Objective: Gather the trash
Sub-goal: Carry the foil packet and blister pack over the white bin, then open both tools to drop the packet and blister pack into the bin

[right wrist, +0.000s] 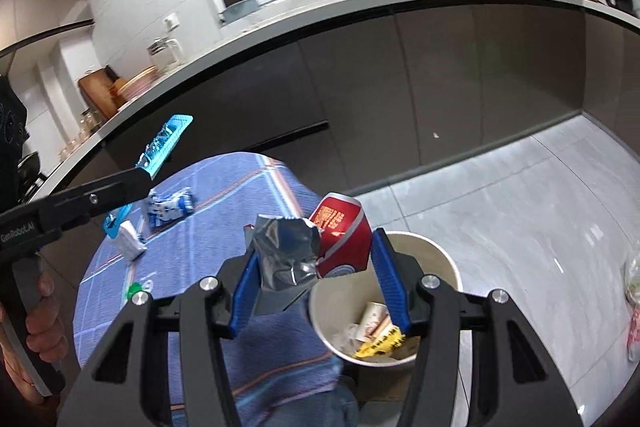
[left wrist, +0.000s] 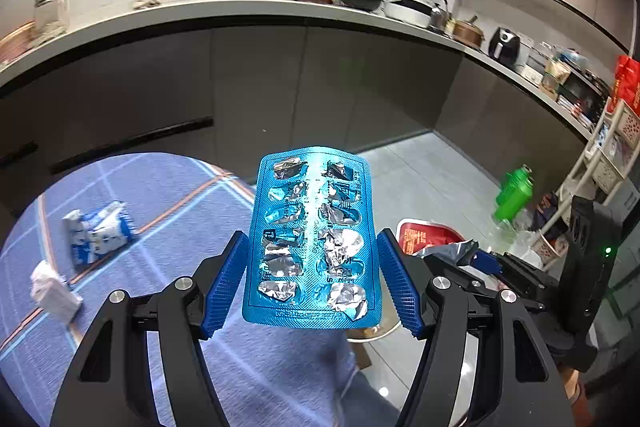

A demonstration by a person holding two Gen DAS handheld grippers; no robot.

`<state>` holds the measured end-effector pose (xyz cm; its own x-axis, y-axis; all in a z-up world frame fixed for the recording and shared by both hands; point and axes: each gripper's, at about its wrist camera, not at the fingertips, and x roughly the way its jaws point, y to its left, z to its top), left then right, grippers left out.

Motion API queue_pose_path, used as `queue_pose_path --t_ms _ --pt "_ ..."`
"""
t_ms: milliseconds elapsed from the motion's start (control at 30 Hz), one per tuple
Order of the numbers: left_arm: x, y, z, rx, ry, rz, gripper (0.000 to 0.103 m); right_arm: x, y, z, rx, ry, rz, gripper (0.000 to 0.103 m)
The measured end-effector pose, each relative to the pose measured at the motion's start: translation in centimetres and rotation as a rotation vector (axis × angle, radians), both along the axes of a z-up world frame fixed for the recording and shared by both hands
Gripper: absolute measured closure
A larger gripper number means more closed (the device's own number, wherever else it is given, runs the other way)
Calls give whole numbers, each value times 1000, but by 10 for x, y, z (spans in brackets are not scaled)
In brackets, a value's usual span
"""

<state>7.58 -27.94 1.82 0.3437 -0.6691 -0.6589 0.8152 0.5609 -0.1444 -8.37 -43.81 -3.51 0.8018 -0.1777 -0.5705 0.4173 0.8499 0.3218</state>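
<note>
In a kitchen at night, we hold a piece of trash in each gripper above a round surface (left wrist: 168,195) draped in a blue plaid cloth. Our left gripper (left wrist: 310,277) is clenched on an emptied blue blister pack (left wrist: 310,231), its edges pressed between the ribbed blue pads (left wrist: 226,285) and its torn foil pockets facing the left wrist camera; the pack stands up toward 12 o'clock from the jaws. Our right gripper (right wrist: 314,281) grasps a crumpled red and silver snack bag (right wrist: 316,241), squeezed between its own blue pads (right wrist: 390,285), the silver inside turned toward 9 o'clock and the red printed side toward 1 o'clock.

In the right wrist view, a paper bucket (right wrist: 444,259) sits at 5 o'clock just beside the surface's edge, under the right finger, with wrappers (right wrist: 378,337) lying in its bottom. The left gripper enters that view at 9 o'clock, the blister pack seen edge-on, a hand (right wrist: 40,323) around its grip.

On the cloth, at 9 o'clock in the left wrist view, lie a crushed blue and white packet (left wrist: 98,231) and, near it, a wad of white paper (left wrist: 54,293). A small green cap (right wrist: 135,289) rests on the cloth in the right wrist view.
</note>
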Motion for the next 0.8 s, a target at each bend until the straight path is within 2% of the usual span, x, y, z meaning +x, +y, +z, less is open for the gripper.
queue_pose_path --t_ms 300,700,800 --pt "-1 -48 -29 47 63 -71 40 -6 -22 -38 53 65 -56 49" --pt "3 -102 -82 147 84 -139 40 9 -44 -97 99 163 -64 48" --pt "9 -112 -96 161 105 -145 38 14 -47 -111 83 194 -48 40"
